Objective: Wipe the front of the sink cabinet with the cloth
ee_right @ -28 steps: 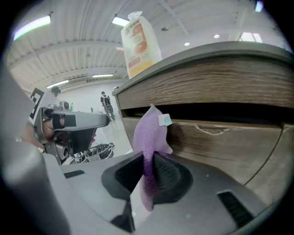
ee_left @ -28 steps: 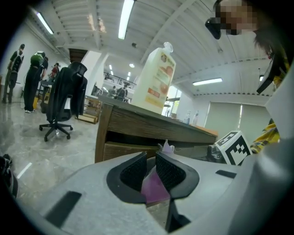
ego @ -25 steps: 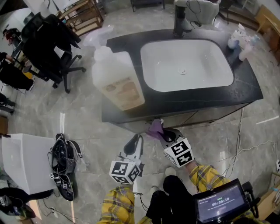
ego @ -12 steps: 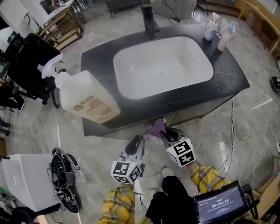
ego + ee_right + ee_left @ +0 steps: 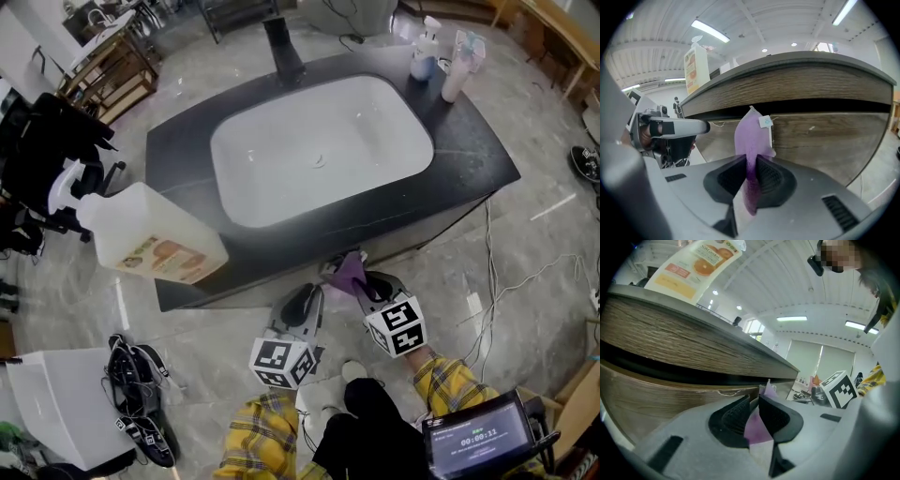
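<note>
Purple cloth (image 5: 751,136) is clamped between the jaws of your right gripper (image 5: 751,176). Its free end stands up in front of the wood-grain cabinet front (image 5: 825,136), just under the dark countertop (image 5: 178,141); whether it touches the panel I cannot tell. Your left gripper (image 5: 754,416) has its jaws drawn together too, with purple pinched in the gap. To wipe well, I'd press the cloth's flat side to the panel, not its edge, and sweep sideways in overlapping passes below the shadowed recess. Both grippers sit side by side, low, angled up toward the panel, with your plaid sleeves (image 5: 441,375) tucked near your body.
</note>
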Demonstrator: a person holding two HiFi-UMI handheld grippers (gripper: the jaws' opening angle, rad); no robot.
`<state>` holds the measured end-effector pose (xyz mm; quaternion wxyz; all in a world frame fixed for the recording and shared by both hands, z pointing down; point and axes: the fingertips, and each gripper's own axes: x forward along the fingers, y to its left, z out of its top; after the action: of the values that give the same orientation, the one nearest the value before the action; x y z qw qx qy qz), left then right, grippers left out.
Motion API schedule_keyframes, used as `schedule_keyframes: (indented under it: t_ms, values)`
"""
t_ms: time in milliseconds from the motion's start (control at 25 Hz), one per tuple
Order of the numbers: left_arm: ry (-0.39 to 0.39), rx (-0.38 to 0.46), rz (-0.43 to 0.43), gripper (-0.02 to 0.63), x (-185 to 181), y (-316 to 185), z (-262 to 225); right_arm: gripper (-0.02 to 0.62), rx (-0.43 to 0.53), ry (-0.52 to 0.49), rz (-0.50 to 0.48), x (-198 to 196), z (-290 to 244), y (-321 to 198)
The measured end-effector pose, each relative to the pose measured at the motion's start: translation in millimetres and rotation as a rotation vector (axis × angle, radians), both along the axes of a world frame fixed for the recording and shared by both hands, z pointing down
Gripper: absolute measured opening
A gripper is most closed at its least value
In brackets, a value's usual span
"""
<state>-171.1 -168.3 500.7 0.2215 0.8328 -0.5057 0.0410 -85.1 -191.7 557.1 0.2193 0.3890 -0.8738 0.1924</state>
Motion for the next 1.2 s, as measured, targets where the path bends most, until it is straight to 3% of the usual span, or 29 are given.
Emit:
schedule_keyframes:
  t_ms: [200, 400, 760, 1200]
  values:
    - [0.014, 0.014, 0.021, 0.055, 19.0, -1.0, -3.1, 0.041, -0.007, 0.006, 0.042, 17.5, 2.2, 6.9]
    - [0.011, 0.012, -0.015, 0.055, 2.6, 13.2, -5.2, 0.040, 0.000, -0.010, 0.010, 2.0, -1.5, 26.5]
    - [-0.062, -0.015, -0.206, 0.047, -81.4, 69.1, 1.3, 0.040, -0.027, -0.047, -0.188, -84.9, 1.7, 78.4]
    - [-0.103, -0.044, -0.469, 0.041, -200.1, 147.4, 20.2, 0.041, -0.013, -0.011, -0.473, -203.2, 23.6, 130.7]
